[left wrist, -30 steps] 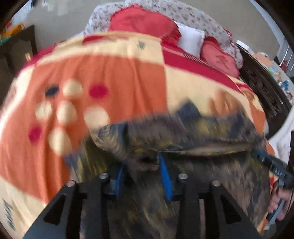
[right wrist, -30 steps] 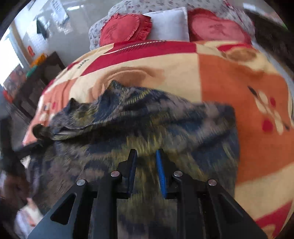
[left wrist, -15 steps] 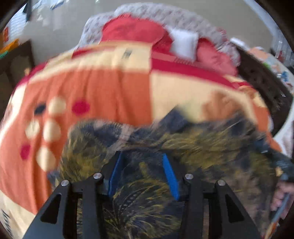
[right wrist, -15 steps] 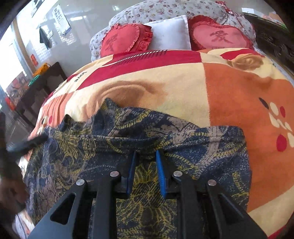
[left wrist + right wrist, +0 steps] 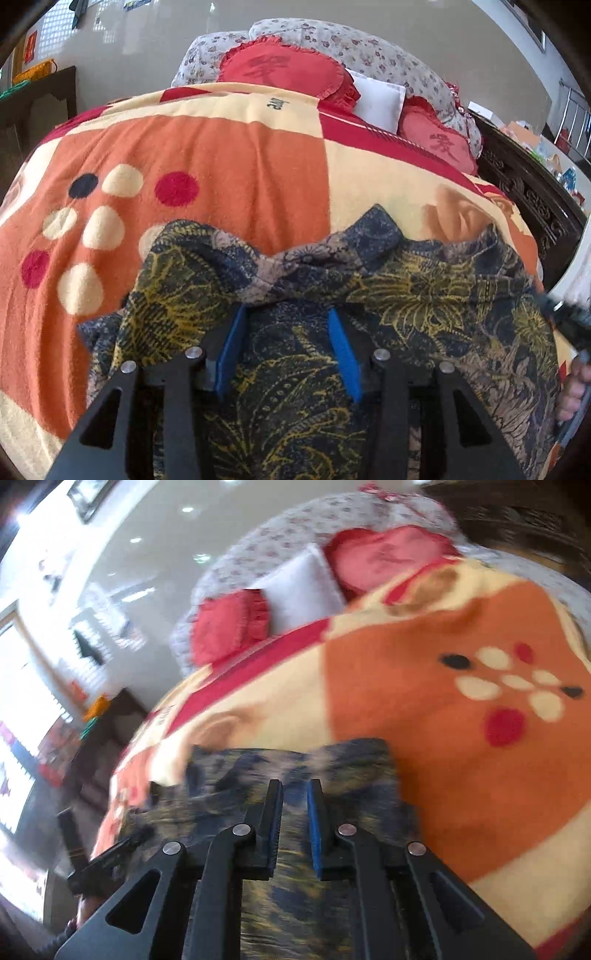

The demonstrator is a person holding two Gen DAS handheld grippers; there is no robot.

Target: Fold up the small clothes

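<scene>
Left wrist view shows a bed (image 5: pixel 524 192) covered by an orange and cream blanket (image 5: pixel 229 162). A dark garment (image 5: pixel 424 295) with yellow flowers lies spread on the blanket's near part. The left gripper (image 5: pixel 286 314) hovers over it, jaws half open, holding nothing. The right gripper (image 5: pixel 294 790) has its jaws closed, over the blurred garment.

Dark blue and yellow patterned garment (image 5: pixel 424 295) covers the near end of the orange, cream and red blanket (image 5: pixel 221 166). Beyond its bunched far edge, blanket lies bare up to the red heart-shaped cushions (image 5: pixel 284 70) and white pillow (image 5: pixel 376 99). Dark carved wooden bed frame (image 5: pixel 528 192) bounds one side.
</scene>
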